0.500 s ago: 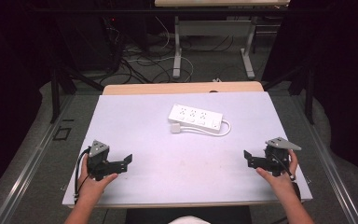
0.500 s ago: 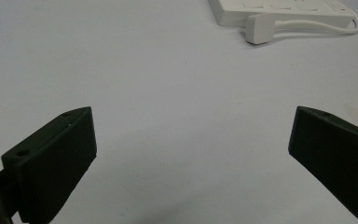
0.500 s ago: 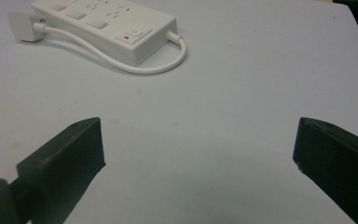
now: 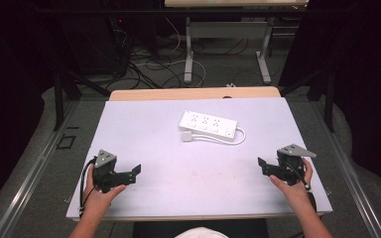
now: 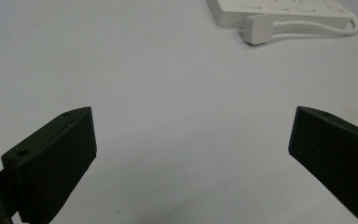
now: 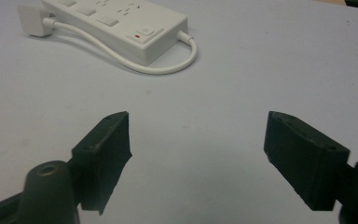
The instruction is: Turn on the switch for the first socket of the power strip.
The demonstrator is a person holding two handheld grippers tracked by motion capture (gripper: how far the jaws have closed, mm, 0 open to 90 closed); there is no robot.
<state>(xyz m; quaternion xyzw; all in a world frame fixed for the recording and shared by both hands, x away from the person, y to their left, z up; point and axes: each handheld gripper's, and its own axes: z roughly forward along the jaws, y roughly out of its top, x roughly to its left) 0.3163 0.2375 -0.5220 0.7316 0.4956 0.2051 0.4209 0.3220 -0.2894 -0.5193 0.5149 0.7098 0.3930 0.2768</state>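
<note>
A white power strip (image 4: 208, 126) lies on the pale table (image 4: 188, 173), a little past the middle. Its short cable (image 4: 240, 136) loops round to a white plug (image 4: 187, 137) resting beside it. My left gripper (image 4: 136, 171) is held low near the front left, open, with nothing between its jaws. My right gripper (image 4: 261, 166) is held near the front right, open as well and holding nothing. In the left gripper view (image 5: 193, 116) the power strip (image 5: 279, 7) and plug (image 5: 258, 29) lie far ahead. The right gripper view (image 6: 198, 121) has the strip (image 6: 121, 23), its red-marked switch (image 6: 142, 33) and the cable (image 6: 168, 70) ahead.
A wooden tabletop edge (image 4: 193, 93) borders the far side of the pale surface. Beyond it, loose cables (image 4: 149, 64) and the metal legs (image 4: 188, 49) of another desk stand on the floor. Dark curtains close in on both sides.
</note>
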